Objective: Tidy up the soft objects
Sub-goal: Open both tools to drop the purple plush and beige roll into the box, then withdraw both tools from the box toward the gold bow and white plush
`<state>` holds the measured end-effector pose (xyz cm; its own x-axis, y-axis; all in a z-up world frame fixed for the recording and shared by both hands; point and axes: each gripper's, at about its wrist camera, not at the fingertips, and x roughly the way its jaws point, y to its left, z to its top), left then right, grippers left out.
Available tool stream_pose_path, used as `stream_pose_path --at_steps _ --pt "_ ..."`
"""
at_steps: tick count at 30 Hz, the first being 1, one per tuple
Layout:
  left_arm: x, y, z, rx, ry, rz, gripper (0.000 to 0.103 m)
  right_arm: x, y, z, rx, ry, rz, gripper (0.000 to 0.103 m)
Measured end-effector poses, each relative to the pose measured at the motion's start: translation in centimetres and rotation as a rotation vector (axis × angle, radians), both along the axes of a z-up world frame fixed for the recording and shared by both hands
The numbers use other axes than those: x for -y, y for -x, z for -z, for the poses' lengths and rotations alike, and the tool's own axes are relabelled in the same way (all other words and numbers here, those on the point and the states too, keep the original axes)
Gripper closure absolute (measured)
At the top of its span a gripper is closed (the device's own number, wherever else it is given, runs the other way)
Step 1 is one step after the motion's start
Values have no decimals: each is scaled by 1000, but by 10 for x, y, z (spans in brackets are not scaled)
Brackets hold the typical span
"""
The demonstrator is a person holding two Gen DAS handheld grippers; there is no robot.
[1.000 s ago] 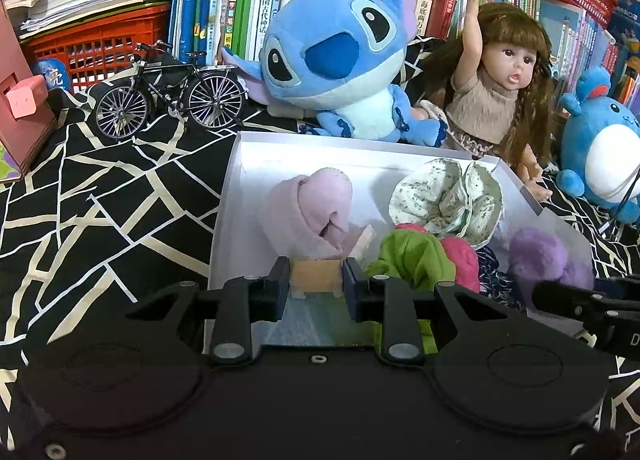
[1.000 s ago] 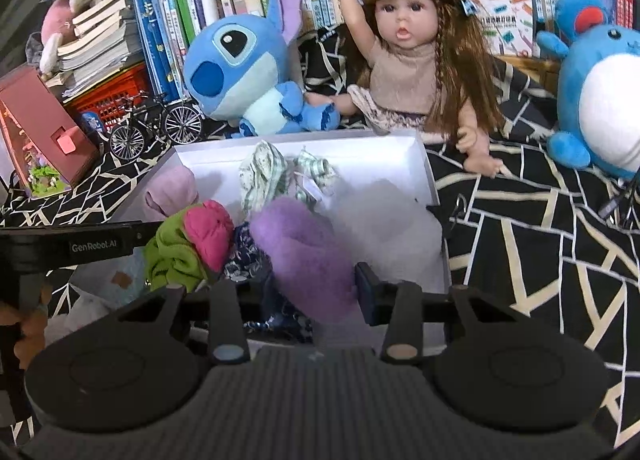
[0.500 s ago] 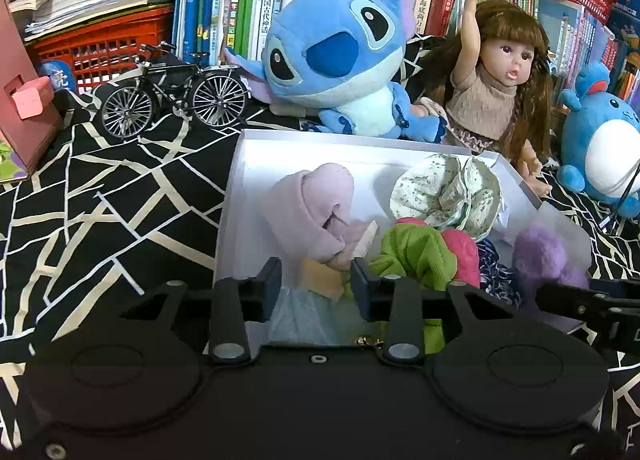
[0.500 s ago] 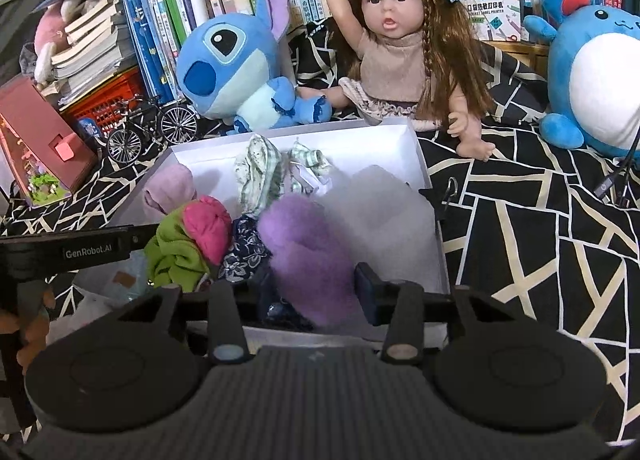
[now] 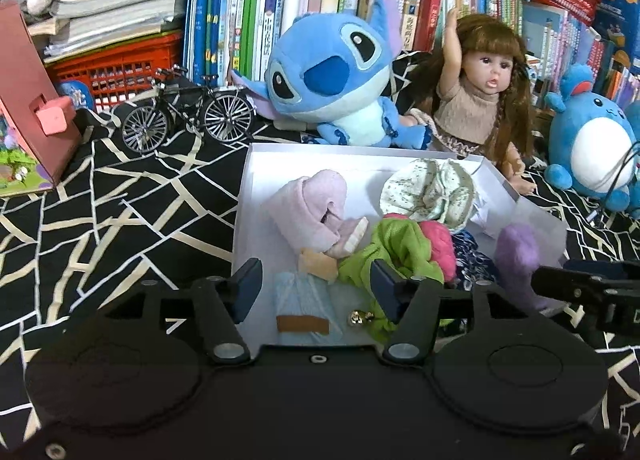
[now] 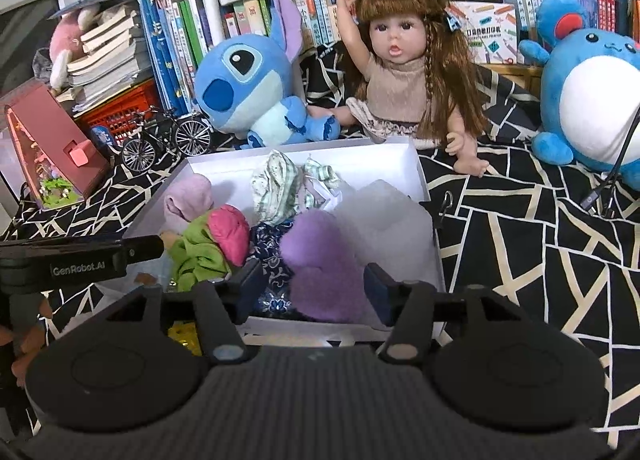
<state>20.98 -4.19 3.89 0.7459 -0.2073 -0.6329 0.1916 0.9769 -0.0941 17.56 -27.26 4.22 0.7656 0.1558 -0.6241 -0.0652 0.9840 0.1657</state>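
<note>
Soft objects in white box [image 5: 256, 164], both grippers at its near edge.
Pale blue sock [image 5: 304, 300] lies in the near left corner, between the wide-spread fingers of the left gripper [image 5: 314, 284], untouched. Right gripper [image 6: 312, 284] also wide, its fingers either side of the purple plush [image 6: 320, 264] (contact unclear). Green cloth [image 5: 394, 244] sits mid-box.

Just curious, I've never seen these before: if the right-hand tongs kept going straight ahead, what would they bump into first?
Most likely the fuzzy purple bundle, which sits right between the open right tongs at the near end of the white box. Depth is hard to judge.
</note>
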Motion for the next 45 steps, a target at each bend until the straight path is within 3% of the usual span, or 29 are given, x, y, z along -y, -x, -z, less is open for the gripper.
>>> stream_pose_path --at_steps 12,19,33,41,45 --pt "-9 44 -17 66 0 42 27 -12 28 -8 57 18 -25 18" --pt "-14 65 -16 86 1 60 23 -18 42 -9 75 12 -48 15" --pt "-40 88 2 72 4 32 20 -33 63 9 81 15 -131 6" --pt "-47 115 14 170 6 25 15 -47 85 25 133 49 -193 0" --pt "-46 121 23 181 -25 29 14 -54 91 31 147 73 -217 0"
